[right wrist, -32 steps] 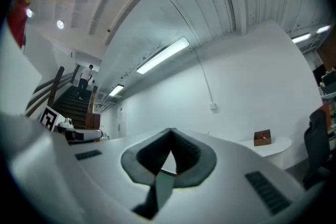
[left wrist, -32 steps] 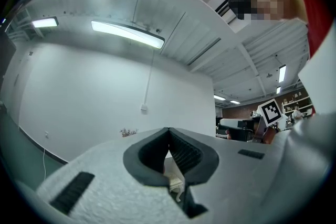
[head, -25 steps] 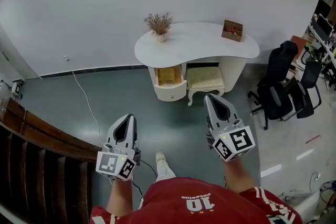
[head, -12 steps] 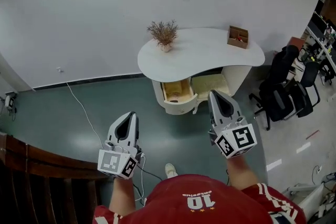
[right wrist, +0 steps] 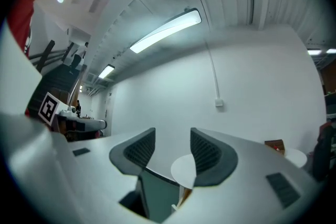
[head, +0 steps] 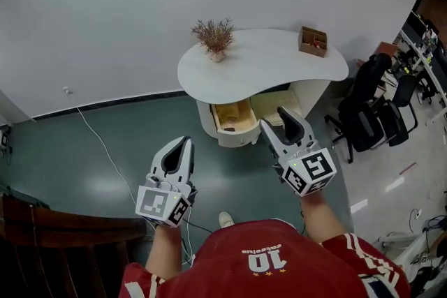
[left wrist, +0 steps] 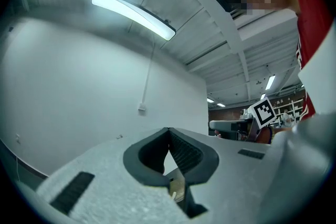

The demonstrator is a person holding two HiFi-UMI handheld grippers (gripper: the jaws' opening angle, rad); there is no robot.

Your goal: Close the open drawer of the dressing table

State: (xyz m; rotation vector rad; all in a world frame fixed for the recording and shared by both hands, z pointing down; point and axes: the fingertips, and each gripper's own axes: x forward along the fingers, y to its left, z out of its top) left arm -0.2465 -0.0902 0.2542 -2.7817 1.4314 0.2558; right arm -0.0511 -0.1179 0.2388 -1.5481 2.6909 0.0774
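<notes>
White dressing table [head: 265, 63] stands against the wall. Its curved surface carries a dried plant [head: 214, 35] and a wooden box [head: 312, 40]. The drawer [head: 234, 118] sits under the surface's left end, pulled out and open, with a wood-coloured inside; contents too small to tell. A cushioned stool [head: 269, 102] is tucked under the surface just beside the drawer.

Left gripper [head: 184, 143] hangs over the grey-green floor [head: 105, 171], well apart from the drawer. Its jaws are pressed together with nothing between them. Right gripper [head: 274, 118] is closer, in the head view with its tips near the drawer's right front corner, not touching it. Its jaws are spread wide, have just been opening, and hold nothing; the right gripper view shows the white surface through the gap.

Black office chairs [head: 367, 118] stand right of the table. A cable [head: 105, 146] trails over the floor on the left.
</notes>
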